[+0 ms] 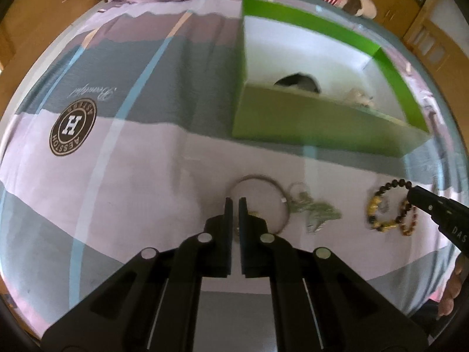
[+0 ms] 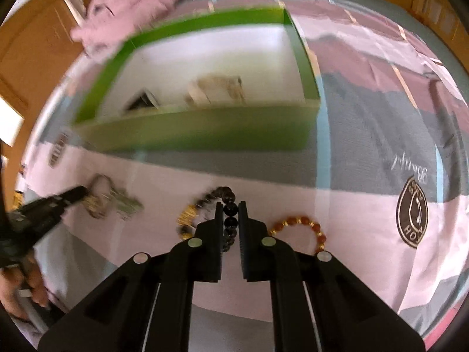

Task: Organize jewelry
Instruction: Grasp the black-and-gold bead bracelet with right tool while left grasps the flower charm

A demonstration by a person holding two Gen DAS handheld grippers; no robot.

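Lying low centre of the frame, the black bead bracelet (image 2: 230, 208) was clamped by the right gripper (image 2: 230, 208); the left gripper (image 1: 235, 205) was nearly closed over the metal bangle (image 1: 278, 193), grip unclear.

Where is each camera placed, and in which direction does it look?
Left wrist: on the left gripper, facing forward over a silver bangle toward the green box; the right gripper enters at right.
Right wrist: on the right gripper, closed on a dark bead bracelet; the left gripper and a hand show at left.
Shared: green box, bedsheet, bracelets, green pendant.
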